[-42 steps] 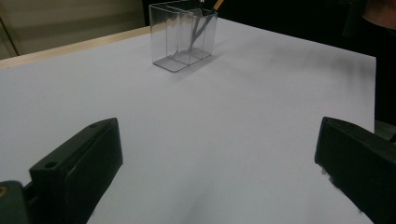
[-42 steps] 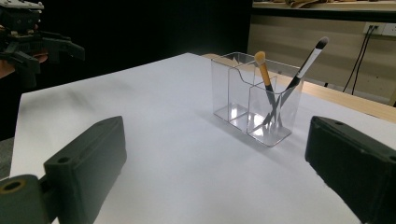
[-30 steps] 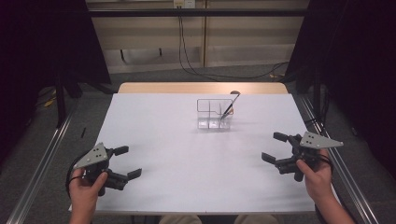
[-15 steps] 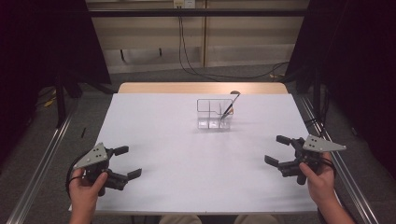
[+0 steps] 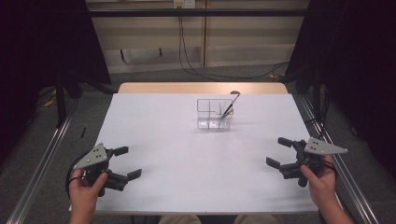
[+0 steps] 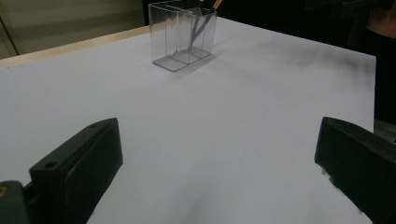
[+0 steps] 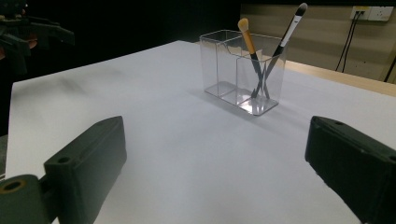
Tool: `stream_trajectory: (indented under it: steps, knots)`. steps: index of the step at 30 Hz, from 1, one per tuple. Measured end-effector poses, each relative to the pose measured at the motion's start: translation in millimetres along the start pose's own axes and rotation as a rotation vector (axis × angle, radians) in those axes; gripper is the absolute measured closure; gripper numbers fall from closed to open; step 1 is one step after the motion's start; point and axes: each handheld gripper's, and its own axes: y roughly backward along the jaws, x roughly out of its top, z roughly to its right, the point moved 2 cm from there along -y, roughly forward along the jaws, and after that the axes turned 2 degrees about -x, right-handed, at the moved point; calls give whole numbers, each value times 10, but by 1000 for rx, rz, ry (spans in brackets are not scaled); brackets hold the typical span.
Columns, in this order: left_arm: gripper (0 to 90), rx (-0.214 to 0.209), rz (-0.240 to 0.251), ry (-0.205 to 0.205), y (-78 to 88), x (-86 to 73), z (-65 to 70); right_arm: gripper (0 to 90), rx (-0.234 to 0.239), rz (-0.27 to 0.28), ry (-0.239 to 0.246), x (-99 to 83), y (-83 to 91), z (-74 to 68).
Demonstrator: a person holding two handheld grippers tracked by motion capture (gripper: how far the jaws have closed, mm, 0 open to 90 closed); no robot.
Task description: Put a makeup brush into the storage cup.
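A clear plastic organizer (image 5: pixel 214 114) with compartments stands at the far middle of the white table (image 5: pixel 187 154). Two makeup brushes (image 5: pixel 229 106) lean in its right compartment. In the right gripper view the organizer (image 7: pixel 243 70) holds a tan-tipped brush (image 7: pixel 247 39) and a dark-tipped brush (image 7: pixel 289 28). My left gripper (image 5: pixel 130 162) is open near the front left, with nothing between its jaws. My right gripper (image 5: pixel 276 151) is open near the front right, also with nothing in it. In the left gripper view the organizer (image 6: pixel 184 37) stands far ahead of the left gripper (image 6: pixel 219 177).
A wooden strip (image 5: pixel 201 87) runs along the table's far edge. Metal rails (image 5: pixel 37 163) flank the table on both sides. Cables hang on the back wall (image 5: pixel 187 42). The far left gripper (image 7: pixel 28 32) shows dimly at the top left of the right gripper view.
My right gripper has drifted slightly right and toward the near edge. The left gripper and the organizer have stayed put.
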Motion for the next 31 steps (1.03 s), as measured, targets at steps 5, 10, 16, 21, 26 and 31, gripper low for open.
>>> stream_trajectory:
  steps: [5,10,16,21,26,31]
  knots:
    - [9,7,-1,2,9,-5,1,51,-1,0,2,-12,19,-1]
    - [9,6,-1,0,4,-3,3,51,-2,-5,8,-30,23,-17]
    - [9,8,-1,-1,7,0,11,51,-6,-3,8,-43,44,-9]
    - [9,12,-4,-2,15,2,17,51,-9,-9,10,-63,57,1]
    - [9,7,3,-2,21,14,33,51,-7,-13,12,-66,48,-13]
    - [9,7,-8,-4,12,1,33,51,2,-28,25,-75,32,-37]
